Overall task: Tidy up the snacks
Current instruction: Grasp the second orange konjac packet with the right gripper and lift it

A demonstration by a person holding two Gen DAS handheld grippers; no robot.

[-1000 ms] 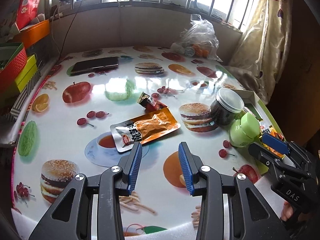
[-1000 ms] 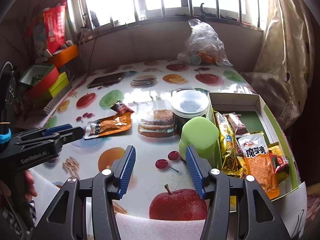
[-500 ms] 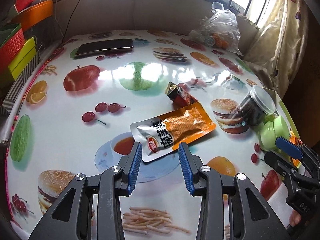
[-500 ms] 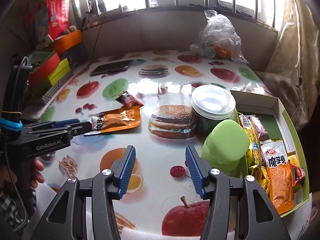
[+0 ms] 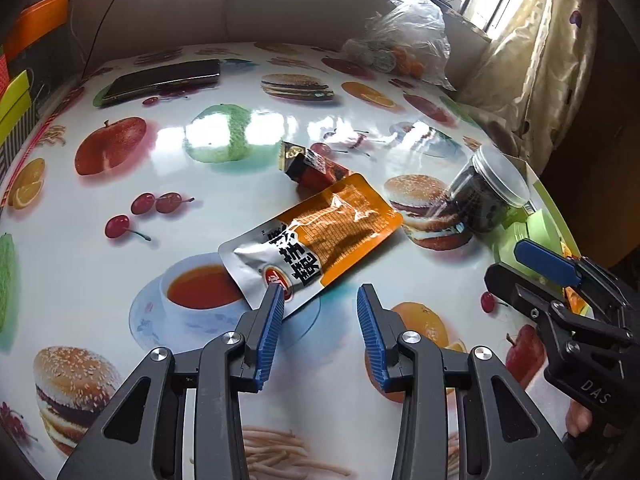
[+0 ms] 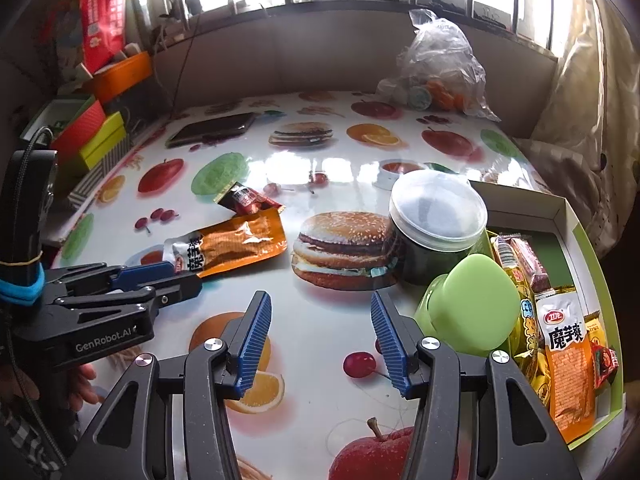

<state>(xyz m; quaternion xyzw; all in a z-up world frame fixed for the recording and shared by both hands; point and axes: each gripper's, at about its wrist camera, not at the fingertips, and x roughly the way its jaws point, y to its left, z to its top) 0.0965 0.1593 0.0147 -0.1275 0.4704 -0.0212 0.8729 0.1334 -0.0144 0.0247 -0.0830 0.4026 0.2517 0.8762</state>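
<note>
On the desk (image 5: 100, 248), covered in a glossy cloth printed with fruit and burgers:

- Far left of the orange packet: a dark phone (image 5: 164, 79), lying flat near the back edge.
- Just before the orange packet (image 5: 312, 236): the left tongs (image 5: 320, 304), jaws apart and empty, left pad at the packet's silver end; touching or not, cannot tell.
- Behind the orange packet, touching its far end: a small red packet (image 5: 310, 164).
- Right of the orange packet: a dark jar (image 6: 436, 224) with a clear lid, and a green tub (image 6: 468, 312) just in front of it.
- Nearer than the jar: the right tongs (image 6: 320, 320), jaws wide apart, holding nothing, above bare cloth.
- Far right of the orange packet: an open box (image 6: 560, 216) holding more snack packets (image 6: 568, 360).
</note>
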